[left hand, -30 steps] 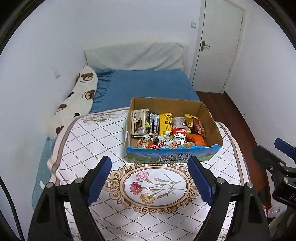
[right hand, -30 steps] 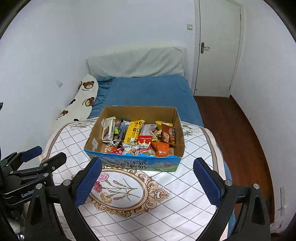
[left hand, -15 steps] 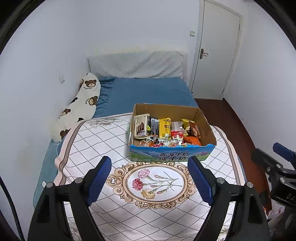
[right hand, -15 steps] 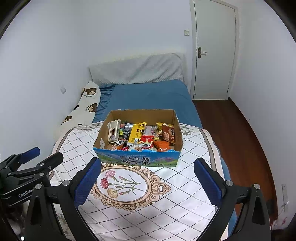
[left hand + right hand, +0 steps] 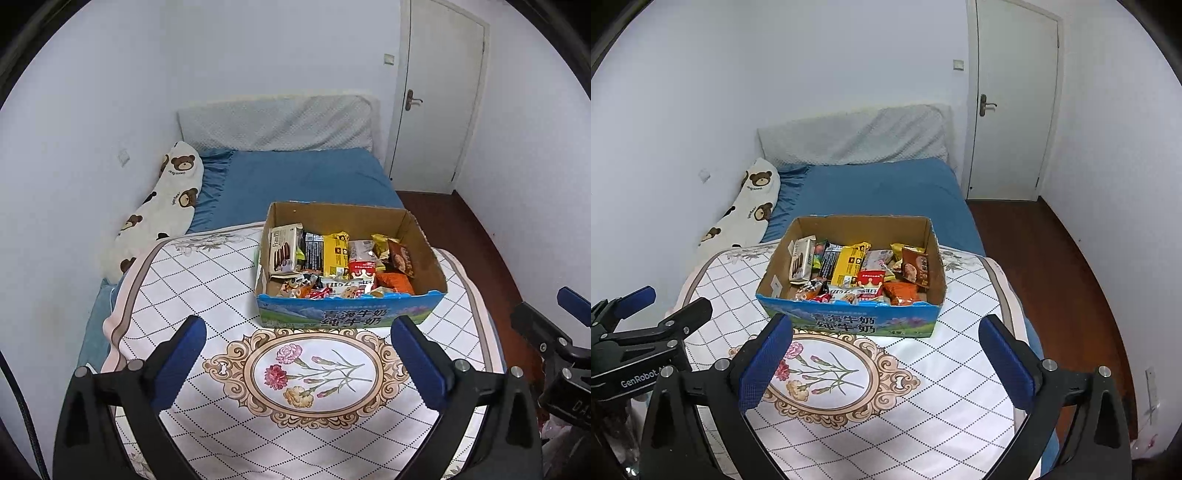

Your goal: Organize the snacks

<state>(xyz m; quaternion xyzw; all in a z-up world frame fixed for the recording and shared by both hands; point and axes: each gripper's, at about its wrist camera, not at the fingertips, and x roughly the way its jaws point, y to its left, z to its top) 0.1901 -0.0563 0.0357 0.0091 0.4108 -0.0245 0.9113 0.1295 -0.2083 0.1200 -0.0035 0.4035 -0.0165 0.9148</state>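
Note:
A cardboard box [image 5: 424,243] with a blue printed front stands on a white floral cloth [image 5: 207,280]. It holds several snack packs, among them a yellow pack [image 5: 335,254] and a white biscuit pack [image 5: 282,249]. The box also shows in the right wrist view [image 5: 934,254], with the yellow pack [image 5: 849,264] inside. My left gripper [image 5: 299,360] is open and empty, held back in front of the box. My right gripper [image 5: 884,360] is open and empty, also in front of the box. Each gripper shows at the edge of the other's view.
The cloth [image 5: 923,369] covers a raised surface at the foot of a blue bed [image 5: 295,177]. A bear-print pillow [image 5: 162,206] lies along the left wall. A white door [image 5: 439,92] and brown wooden floor [image 5: 1052,266] are at the right.
Both grippers have pulled back and up from the box, so it looks smaller and farther away. Both stay open and empty.

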